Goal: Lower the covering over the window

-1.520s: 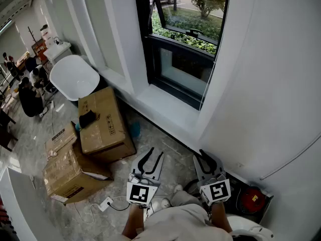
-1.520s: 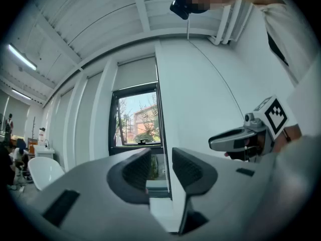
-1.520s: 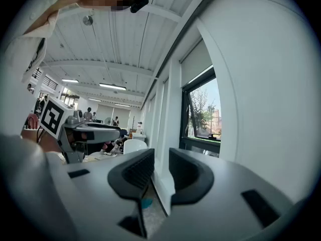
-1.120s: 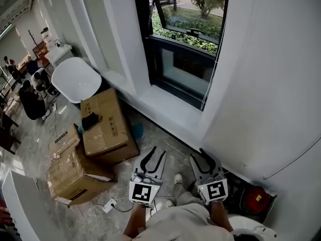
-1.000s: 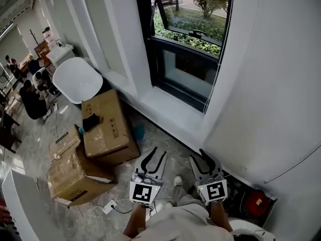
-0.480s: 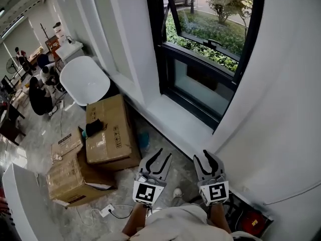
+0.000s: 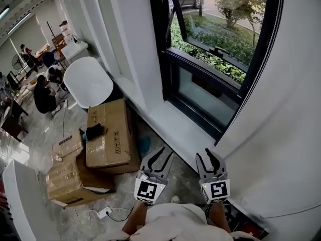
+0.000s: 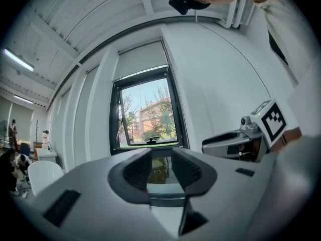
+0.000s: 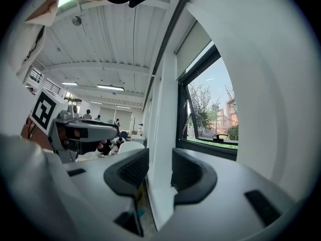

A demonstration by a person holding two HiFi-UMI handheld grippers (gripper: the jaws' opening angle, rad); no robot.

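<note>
Right claw (image 7: 209, 157) nearer window (image 7: 208, 92), blind (image 8: 140, 59) high above

The head view looks steeply down from above; both gripper views look level, sharing the window (image 7: 218, 59) with it.

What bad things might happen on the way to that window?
You might trip on the white power strip and cable on the grey floor close by. The brown cardboard boxes crowd the left side, so a bump is possible. The pale roller blind sits high up, perhaps hard to reach.
</note>
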